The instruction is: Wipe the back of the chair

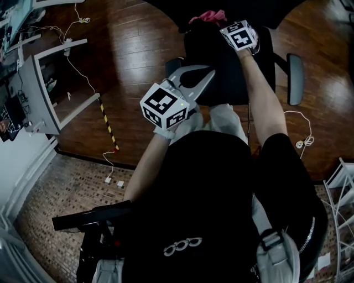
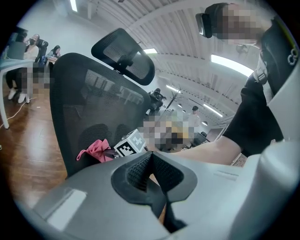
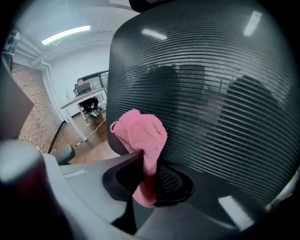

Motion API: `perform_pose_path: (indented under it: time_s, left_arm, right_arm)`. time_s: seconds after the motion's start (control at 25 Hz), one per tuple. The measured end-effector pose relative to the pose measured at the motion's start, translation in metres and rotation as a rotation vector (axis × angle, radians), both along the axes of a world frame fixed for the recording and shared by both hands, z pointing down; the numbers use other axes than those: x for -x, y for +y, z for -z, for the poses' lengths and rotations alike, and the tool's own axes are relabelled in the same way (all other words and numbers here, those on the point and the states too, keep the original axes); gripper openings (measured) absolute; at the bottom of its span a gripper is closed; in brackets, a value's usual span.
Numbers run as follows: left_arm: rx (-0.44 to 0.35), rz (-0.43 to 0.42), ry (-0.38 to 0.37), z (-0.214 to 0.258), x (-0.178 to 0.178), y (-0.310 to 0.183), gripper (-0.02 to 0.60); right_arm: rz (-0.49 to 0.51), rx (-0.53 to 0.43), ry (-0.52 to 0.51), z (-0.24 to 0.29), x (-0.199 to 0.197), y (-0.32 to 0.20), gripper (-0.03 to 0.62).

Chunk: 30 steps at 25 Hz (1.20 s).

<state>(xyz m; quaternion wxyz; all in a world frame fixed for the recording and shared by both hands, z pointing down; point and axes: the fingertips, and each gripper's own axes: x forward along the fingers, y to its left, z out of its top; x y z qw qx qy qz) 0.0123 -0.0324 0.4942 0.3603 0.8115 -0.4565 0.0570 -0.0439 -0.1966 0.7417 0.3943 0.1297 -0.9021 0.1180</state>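
A black mesh office chair fills the right gripper view, its back (image 3: pixel 211 89) right in front of the jaws. My right gripper (image 3: pixel 147 164) is shut on a pink cloth (image 3: pixel 143 133), which lies against the lower left of the mesh. In the head view the pink cloth (image 1: pixel 209 15) shows at the top of the chair (image 1: pixel 227 77), just beyond the right gripper's marker cube (image 1: pixel 239 34). My left gripper (image 1: pixel 207 74) hovers nearer me, over the seat, apart from the chair back (image 2: pixel 89 103). Its jaws (image 2: pixel 151 159) are shut with nothing between them. The headrest (image 2: pixel 124 54) rises above the back.
One armrest (image 1: pixel 295 77) sticks out to the right. A white desk frame (image 1: pixel 38 94) stands at left on the wood floor, with cables and a yellow-black tape strip (image 1: pixel 108 124). A white rack (image 1: pixel 343 182) is at right. Seated people (image 2: pixel 28 47) are far behind.
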Motion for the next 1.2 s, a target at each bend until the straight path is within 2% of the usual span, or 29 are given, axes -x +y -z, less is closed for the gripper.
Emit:
perform_pose_path:
  time_s: [0.4, 0.64, 1.2]
  left_arm:
    - [0.003, -0.034, -0.011, -0.001, -0.023, -0.011, -0.009]
    - [0.006, -0.05, -0.015, -0.005, -0.041, -0.015, -0.009]
    - [0.003, -0.087, -0.024, -0.003, -0.063, -0.023, -0.009]
  right_arm:
    - [-0.085, -0.009, 0.021, -0.004, -0.049, -0.037, 0.044]
    - [-0.084, -0.014, 0.022, -0.008, -0.071, -0.05, 0.044]
    - [-0.161, -0.02, 0.052, -0.012, -0.122, -0.078, 0.044]
